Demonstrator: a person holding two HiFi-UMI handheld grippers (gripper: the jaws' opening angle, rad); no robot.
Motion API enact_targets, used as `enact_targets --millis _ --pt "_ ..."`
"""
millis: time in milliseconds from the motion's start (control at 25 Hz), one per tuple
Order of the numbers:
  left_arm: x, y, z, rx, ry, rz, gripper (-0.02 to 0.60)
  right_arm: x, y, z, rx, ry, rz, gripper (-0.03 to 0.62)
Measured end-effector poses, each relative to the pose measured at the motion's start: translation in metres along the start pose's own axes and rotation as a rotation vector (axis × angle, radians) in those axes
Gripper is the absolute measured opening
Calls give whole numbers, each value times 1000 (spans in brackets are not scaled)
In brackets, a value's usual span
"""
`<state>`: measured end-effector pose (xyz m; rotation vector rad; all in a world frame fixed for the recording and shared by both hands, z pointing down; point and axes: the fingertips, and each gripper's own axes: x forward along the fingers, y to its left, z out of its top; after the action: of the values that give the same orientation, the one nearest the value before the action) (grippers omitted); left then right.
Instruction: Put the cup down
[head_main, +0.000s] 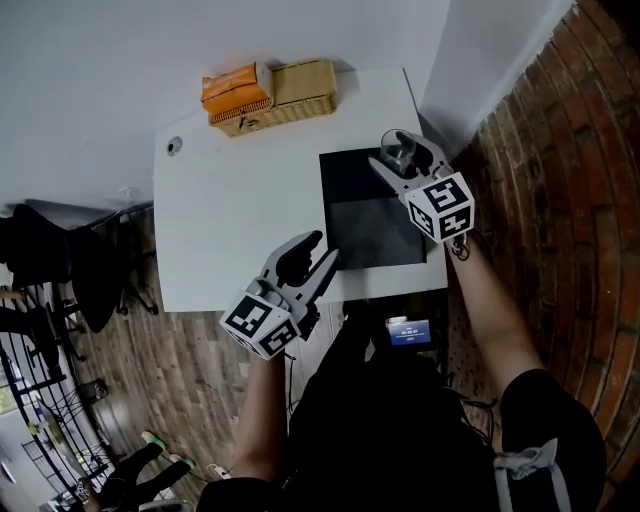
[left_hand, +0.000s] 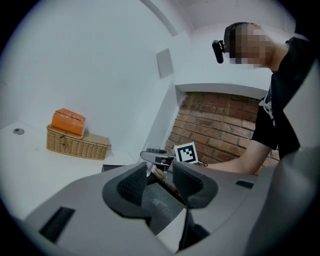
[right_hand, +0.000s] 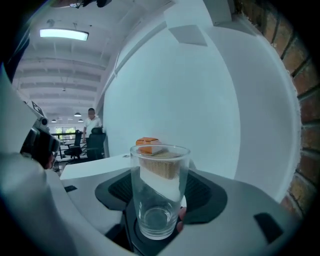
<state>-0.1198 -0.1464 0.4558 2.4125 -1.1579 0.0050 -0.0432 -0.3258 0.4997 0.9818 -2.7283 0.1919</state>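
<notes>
A clear empty glass cup (right_hand: 159, 190) stands upright between the dark pads of my right gripper (head_main: 402, 156), which is shut on it. In the head view the cup (head_main: 397, 148) hangs over the far right part of a black mat (head_main: 370, 235) on the white table (head_main: 240, 220). My left gripper (head_main: 322, 250) is open with nothing between its fingers, at the mat's near left corner by the table's front edge. The left gripper view looks across the mat (left_hand: 159, 204) at the right gripper's marker cube (left_hand: 186, 153).
A wicker basket (head_main: 285, 108) with an orange pouch (head_main: 236, 88) on it stands at the table's back edge. A brick wall (head_main: 570, 200) runs close along the right. A small round hole (head_main: 175, 146) sits at the table's far left corner. Office chairs stand left of the table.
</notes>
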Motion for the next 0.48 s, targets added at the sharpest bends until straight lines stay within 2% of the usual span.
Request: enact_targets --millis 200,280,480 --pt "-4 10 -5 -19 10 32 167 1 7 -3 -62 -44 -6 288" --pt "-2 8 -7 -25 12 28 167 -1 11 -3 -99 -59 -9 288" --pt "7 1 -8 -21 24 0 167 -1 12 -3 -105 -96 -24 288"
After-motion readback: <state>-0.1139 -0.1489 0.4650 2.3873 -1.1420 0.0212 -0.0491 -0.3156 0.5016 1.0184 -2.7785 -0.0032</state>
